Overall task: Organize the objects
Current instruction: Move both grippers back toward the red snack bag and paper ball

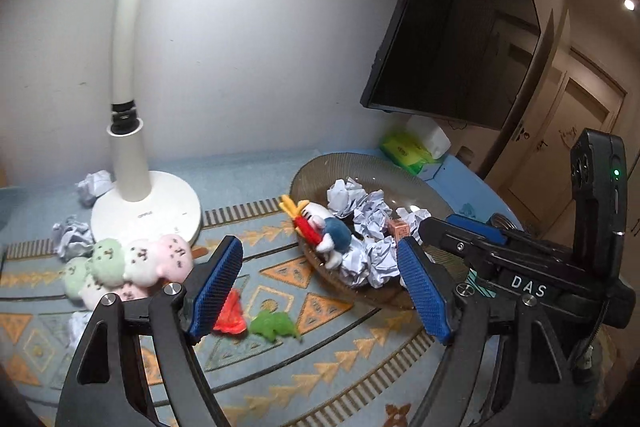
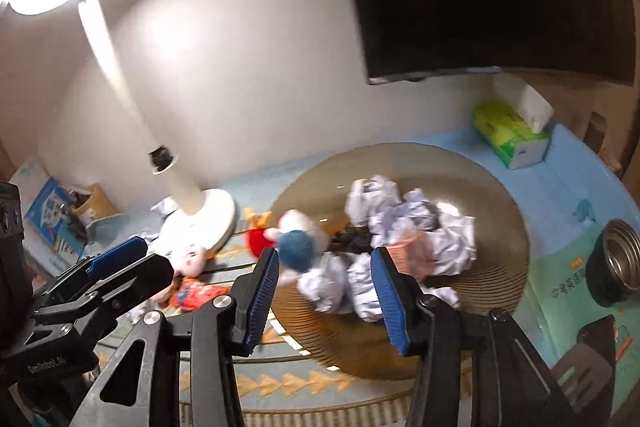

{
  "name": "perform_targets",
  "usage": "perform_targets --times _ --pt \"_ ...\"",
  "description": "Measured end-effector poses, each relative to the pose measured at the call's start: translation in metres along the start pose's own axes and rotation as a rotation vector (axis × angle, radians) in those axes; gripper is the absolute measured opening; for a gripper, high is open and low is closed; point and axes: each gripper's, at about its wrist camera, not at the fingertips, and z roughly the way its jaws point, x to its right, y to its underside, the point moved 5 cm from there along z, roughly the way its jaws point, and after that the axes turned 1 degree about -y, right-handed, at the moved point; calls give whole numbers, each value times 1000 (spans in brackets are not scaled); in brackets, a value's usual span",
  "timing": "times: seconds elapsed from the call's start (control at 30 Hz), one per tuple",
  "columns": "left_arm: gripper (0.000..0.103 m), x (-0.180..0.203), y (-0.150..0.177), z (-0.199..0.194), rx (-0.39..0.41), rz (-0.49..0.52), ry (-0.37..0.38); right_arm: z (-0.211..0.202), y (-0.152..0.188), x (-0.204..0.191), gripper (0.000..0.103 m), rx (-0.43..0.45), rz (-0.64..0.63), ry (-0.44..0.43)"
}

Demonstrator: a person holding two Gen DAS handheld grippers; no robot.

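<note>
1. judging by its plush body, we expect the stuffed toy [image 1: 326,233] to be light, soft and squashy; we would pinch its blue middle, since the thin yellow and red bits would slip free.
2. it looks white with a blue torso, lying tilted over the near-left rim of the glass plate [image 1: 316,167], touching the crumpled paper balls [image 1: 370,227] heaped there.
3. we see more paper balls and pastel plush toys [image 1: 132,263] beside the lamp base [image 1: 148,215] on the patterned surface [image 1: 320,359], with a red scrap and a green scrap nearer us.
4. our left tongs [image 1: 320,287] gape wide and hold nothing; our right tongs [image 2: 324,297] are likewise wide and empty, hovering over the plate's near edge.
</note>
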Motion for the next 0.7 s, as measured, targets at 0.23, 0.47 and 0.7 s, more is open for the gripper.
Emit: perform_targets --times 0.23,0.47,0.7 --pt "97 -95 50 -81 112 -169 -221 3 27 -75 57 -13 -127 -135" --pt "96 -173 121 -87 74 -335 -420 47 84 -126 57 -48 -189 -151" --pt "96 -182 136 -80 53 -308 -464 79 112 -127 57 -66 -183 -142"
